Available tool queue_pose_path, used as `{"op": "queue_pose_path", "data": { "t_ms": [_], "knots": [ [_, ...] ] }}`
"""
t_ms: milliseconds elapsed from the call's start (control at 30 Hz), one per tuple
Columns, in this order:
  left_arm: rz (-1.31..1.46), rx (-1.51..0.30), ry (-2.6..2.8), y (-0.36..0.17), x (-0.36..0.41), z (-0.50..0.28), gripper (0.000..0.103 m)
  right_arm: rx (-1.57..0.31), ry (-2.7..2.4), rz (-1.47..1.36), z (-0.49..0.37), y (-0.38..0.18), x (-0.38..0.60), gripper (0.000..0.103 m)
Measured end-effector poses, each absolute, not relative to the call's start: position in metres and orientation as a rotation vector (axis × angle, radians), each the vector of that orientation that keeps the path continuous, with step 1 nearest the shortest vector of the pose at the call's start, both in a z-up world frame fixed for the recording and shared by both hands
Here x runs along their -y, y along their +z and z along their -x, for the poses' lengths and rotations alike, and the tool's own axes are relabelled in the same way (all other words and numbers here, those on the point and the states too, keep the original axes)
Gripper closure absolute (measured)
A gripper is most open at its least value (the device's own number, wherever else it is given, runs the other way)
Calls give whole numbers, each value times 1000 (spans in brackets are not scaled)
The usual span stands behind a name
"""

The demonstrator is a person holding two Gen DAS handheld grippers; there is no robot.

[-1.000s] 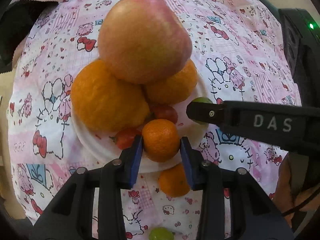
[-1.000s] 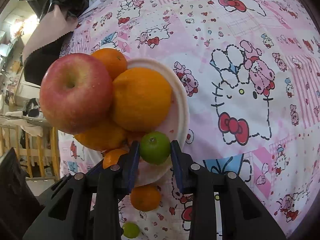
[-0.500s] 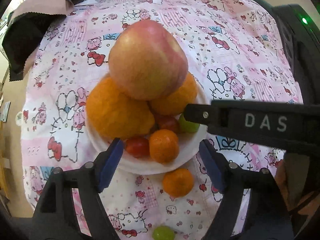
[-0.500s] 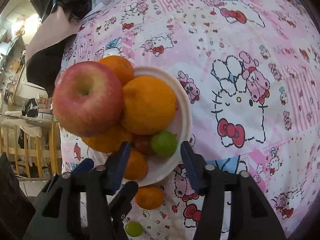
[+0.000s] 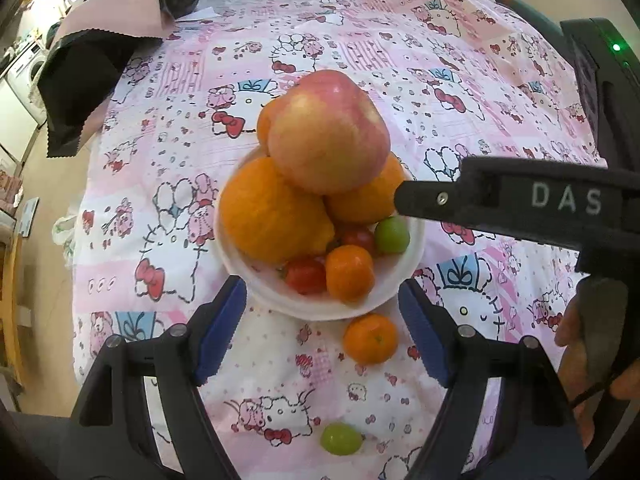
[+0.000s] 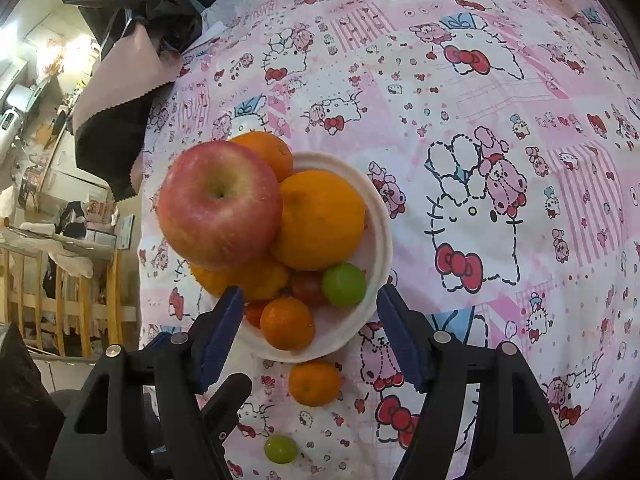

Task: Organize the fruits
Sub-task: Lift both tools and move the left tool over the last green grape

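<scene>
A white plate (image 5: 304,308) on the pink cartoon cloth holds a red-yellow apple (image 5: 328,132) atop big oranges (image 5: 272,212). At its near side lie a small mandarin (image 5: 349,272), a cherry tomato (image 5: 306,276) and a green fruit (image 5: 392,235). My left gripper (image 5: 320,316) hangs open above the plate's near rim, touching nothing. My right gripper (image 6: 311,316) is also above the near rim, jaws opening, pads clear of the green fruit (image 6: 344,284) and mandarin (image 6: 287,322). On the cloth nearer me rest a loose mandarin (image 5: 370,338) and a loose green fruit (image 5: 341,438).
Black and pink fabric (image 5: 100,48) is heaped at the table's far left corner. The table edge drops off at the left, with a wooden chair (image 6: 60,300) beyond it. A hand (image 5: 580,344) holds the right gripper's handle.
The left gripper let go of the small mandarin and the right let go of the green fruit; both fruits now lie on the plate. Both grippers opened and rose away.
</scene>
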State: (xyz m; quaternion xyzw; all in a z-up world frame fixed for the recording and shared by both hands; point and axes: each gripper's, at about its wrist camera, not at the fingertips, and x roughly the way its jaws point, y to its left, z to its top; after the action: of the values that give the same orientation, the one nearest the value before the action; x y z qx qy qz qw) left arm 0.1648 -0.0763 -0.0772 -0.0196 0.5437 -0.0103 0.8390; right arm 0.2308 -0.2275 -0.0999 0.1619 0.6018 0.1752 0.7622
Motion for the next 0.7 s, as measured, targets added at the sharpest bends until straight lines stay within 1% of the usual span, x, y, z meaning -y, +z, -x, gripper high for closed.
{"op": "queue_pose_path", "data": {
  "t_ms": [300, 700],
  "knots": [
    [33, -1116, 2, -63, 63, -147, 27, -1283, 365, -369, -205, -87, 241, 31],
    [75, -1135, 25, -63, 41, -115, 27, -1250, 333, -398, -160, -83, 253, 31]
  ]
}}
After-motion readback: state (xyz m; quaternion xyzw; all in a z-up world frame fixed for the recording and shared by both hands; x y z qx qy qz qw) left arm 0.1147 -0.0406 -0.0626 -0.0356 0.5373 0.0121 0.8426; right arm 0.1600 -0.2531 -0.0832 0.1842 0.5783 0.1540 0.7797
